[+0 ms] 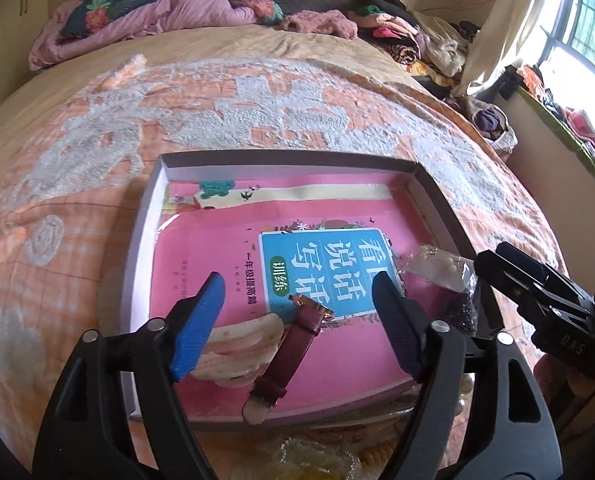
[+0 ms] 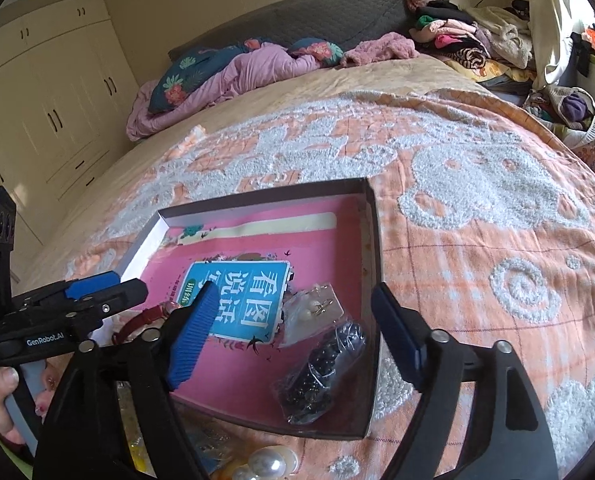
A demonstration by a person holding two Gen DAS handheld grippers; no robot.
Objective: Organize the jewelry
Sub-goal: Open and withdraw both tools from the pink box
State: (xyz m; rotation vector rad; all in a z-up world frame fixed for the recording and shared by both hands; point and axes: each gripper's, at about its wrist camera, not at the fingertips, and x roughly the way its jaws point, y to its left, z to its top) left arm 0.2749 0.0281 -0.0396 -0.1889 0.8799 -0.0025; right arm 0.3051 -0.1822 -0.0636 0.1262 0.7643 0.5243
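On a bed (image 2: 477, 240) by wardrobes (image 2: 53, 92), a box (image 1: 145, 240) held a pink book (image 1: 217, 256), a watch (image 1: 293, 344) lying free beneath the wide, downward-tilted left tongs (image 1: 297, 312), while only the right view showed a bead bag (image 2: 321, 372) under the wide, empty right tongs (image 2: 293, 332).

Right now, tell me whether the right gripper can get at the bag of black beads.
Probably yes: the right gripper is open above the bag of black beads, which lies uncovered in the box.

A maroon-strapped watch (image 1: 287, 344) and bagged black beads (image 2: 321, 372) lie in the shallow box (image 1: 145, 240).
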